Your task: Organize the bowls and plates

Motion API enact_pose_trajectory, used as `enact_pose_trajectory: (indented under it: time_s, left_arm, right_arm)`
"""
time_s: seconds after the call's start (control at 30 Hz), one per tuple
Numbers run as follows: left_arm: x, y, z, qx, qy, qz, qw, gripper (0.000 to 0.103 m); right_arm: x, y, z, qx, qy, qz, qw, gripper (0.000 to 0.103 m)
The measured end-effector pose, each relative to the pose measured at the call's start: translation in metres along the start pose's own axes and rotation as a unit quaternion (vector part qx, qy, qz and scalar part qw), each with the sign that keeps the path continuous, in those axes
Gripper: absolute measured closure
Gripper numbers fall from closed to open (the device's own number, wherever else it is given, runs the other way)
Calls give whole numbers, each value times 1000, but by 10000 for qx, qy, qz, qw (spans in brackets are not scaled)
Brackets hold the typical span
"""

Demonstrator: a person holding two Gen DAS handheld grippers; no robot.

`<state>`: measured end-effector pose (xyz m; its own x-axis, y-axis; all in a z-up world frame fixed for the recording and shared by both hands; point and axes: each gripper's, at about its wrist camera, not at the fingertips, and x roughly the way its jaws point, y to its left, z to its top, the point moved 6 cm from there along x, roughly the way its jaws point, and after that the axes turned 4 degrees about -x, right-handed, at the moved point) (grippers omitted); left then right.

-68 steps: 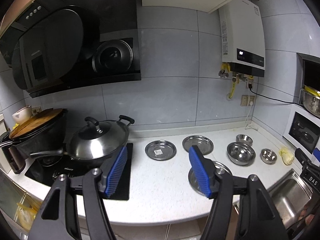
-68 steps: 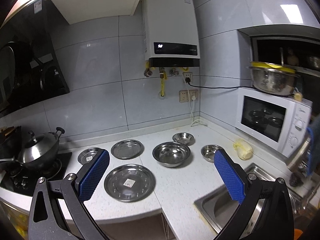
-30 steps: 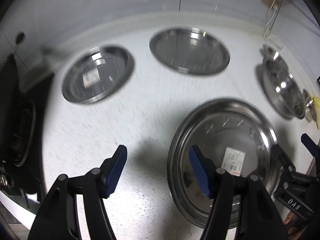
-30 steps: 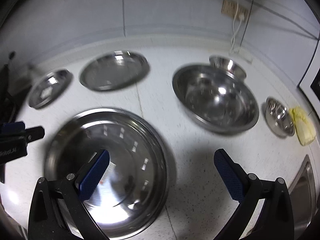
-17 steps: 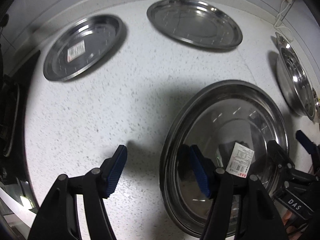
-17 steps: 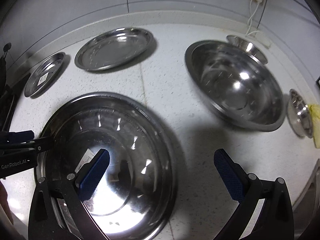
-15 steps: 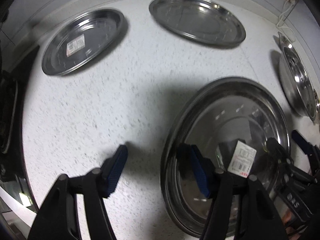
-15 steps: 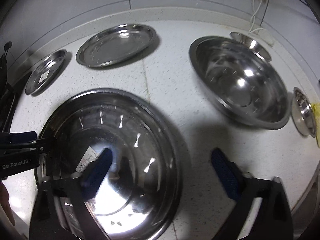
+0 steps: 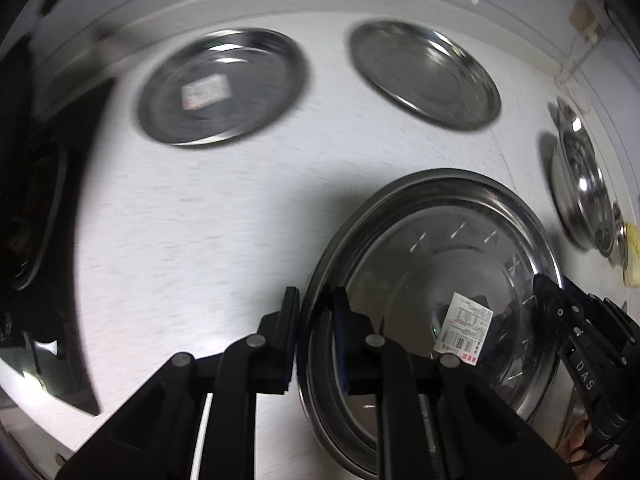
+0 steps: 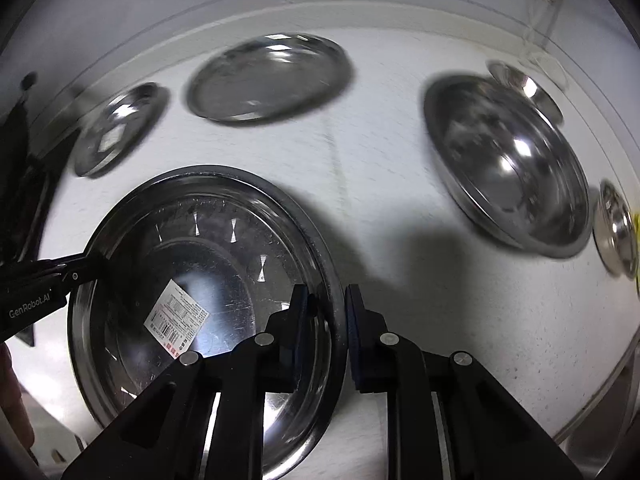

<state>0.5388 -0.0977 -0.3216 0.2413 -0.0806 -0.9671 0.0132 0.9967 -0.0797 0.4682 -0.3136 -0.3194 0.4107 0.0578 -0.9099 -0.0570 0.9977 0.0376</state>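
Counting | plates 3: big (image 10: 208, 216), mid (image 10: 268, 76), small (image 10: 116, 128) | bowls 3: big (image 10: 508, 164), two small (image 10: 616, 228)

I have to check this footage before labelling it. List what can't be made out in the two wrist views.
- Label on the small plate, left wrist view: motion blur, unreadable.
- Near rim of the large plate, both views: hidden behind the left gripper and right gripper, whose jaws are closing on its rim.
- Smallest bowl, right wrist view: squeezed at the fisheye edge.
- Stove, left wrist view: dark, cut off.
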Motion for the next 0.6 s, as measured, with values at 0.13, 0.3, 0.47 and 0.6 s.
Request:
enact_pose_trajectory:
  time_s: [0.13, 0.3, 0.47, 0.6]
  left_arm:
    - [-27, 53, -8, -357, -151, 261, 9989, 88]
    - [-30, 109, -25, -681, -166, 583, 9958, 87]
    - [-14, 142, -43, -907, -40, 693, 9935, 87]
    - [-3, 153, -52, -872, 21, 699, 9937, 87]
  right_arm:
    - [-7, 50, 14, -470, -44, 306, 9984, 86]
    - [7, 111, 18, -984, 75, 633, 9931, 86]
    - [32, 147, 13, -1278, 308, 716, 9887, 87]
    - [41, 162, 7, -1284, 426, 700, 9883, 87]
